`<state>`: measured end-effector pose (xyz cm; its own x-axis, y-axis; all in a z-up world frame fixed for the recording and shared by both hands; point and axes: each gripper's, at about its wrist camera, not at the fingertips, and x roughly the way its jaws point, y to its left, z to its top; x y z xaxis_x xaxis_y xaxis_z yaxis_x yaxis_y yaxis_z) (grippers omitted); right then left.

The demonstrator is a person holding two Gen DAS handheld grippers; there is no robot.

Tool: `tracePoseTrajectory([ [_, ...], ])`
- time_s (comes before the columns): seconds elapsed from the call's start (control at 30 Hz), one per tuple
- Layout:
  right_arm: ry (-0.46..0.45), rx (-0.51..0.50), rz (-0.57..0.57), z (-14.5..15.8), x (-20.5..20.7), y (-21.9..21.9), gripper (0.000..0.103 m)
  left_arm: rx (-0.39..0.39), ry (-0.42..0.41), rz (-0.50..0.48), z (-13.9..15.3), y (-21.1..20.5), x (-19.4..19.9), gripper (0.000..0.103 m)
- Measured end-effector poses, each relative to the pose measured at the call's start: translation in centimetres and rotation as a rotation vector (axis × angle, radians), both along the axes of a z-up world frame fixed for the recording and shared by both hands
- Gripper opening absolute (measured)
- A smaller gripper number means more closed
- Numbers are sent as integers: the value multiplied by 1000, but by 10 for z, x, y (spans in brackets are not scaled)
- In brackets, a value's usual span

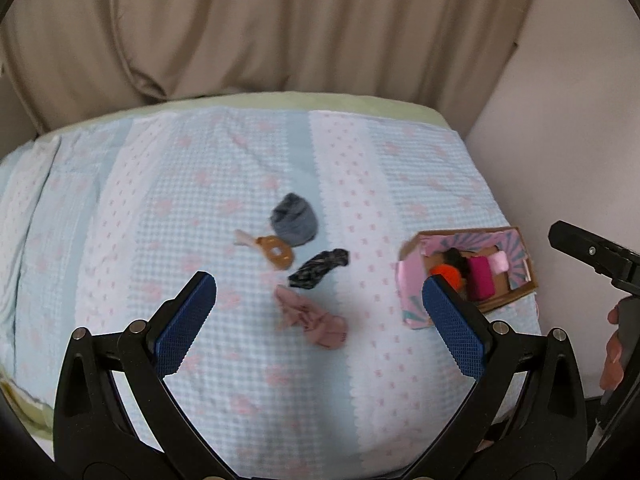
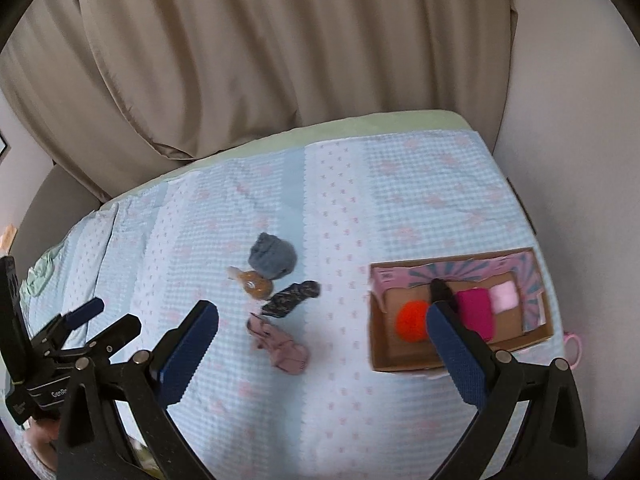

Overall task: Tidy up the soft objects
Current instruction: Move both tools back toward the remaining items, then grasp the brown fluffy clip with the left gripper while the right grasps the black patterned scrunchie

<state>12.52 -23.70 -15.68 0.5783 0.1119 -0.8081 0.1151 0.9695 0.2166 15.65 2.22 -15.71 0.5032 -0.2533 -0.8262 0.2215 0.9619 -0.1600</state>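
Observation:
Loose soft things lie mid-bed: a grey cloth bundle point(image 1: 294, 220) point(image 2: 273, 256), a tan ring-shaped item point(image 1: 276, 251) point(image 2: 254, 282), a dark patterned cloth point(image 1: 319, 268) point(image 2: 292, 294) and a pink crumpled cloth point(image 1: 312, 318) point(image 2: 278, 346). A cardboard box point(image 1: 516, 296) point(image 2: 380, 356) at right holds an orange ball point(image 2: 412, 320), a black item point(image 2: 440, 290), a magenta roll point(image 2: 476, 314) and a pale pink piece point(image 2: 504, 296). My left gripper point(image 1: 320, 320) is open and empty above the pink cloth. My right gripper point(image 2: 320, 344) is open and empty, between the cloths and the box.
The bed has a light blue and white checked cover point(image 1: 240, 160) with a green edge point(image 1: 320, 100). Beige curtains point(image 1: 280, 20) hang behind, a wall point(image 1: 580, 120) stands at right. A pink ring point(image 2: 574, 346) lies beside the box.

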Motion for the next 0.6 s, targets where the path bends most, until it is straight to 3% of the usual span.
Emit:
tracePoseTrajectory([
  [0.3,110,83,-96,-53,43,31,103,-34,134,53,-66,40,55,103],
  [0.6,218,85,-77,-147,99,57,103,-51,296,98,-160,41,121,102],
])
